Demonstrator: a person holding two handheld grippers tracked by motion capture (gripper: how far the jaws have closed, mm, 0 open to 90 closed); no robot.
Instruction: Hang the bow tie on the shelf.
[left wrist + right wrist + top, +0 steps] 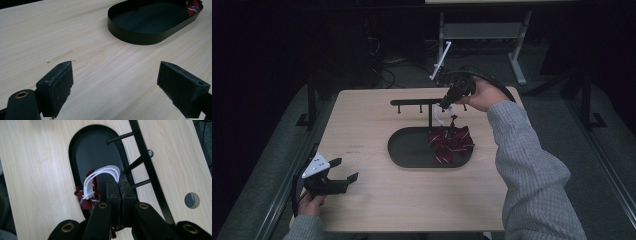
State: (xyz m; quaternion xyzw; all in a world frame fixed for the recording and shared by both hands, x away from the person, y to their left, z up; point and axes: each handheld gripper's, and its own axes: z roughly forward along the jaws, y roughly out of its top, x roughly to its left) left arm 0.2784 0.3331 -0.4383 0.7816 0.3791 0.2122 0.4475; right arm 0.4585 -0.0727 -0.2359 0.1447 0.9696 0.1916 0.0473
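Right claw pinches the white strap tight, red striped tie dangling below it over the tray; left claw gapes wide, empty.

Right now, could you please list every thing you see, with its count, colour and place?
Table: one, light wood, under everything.
Tray: one, black, oval, centre of table.
Striped cloth: one, dark red with white stripes, on the tray's right end.
Peg rack: one, black, standing behind the tray.
White strap: one, white, ribbed, pinched in the right tool, above the tray.
Left tool: black, open, at the table's near left corner.
Right tool: black, shut on the white strap.
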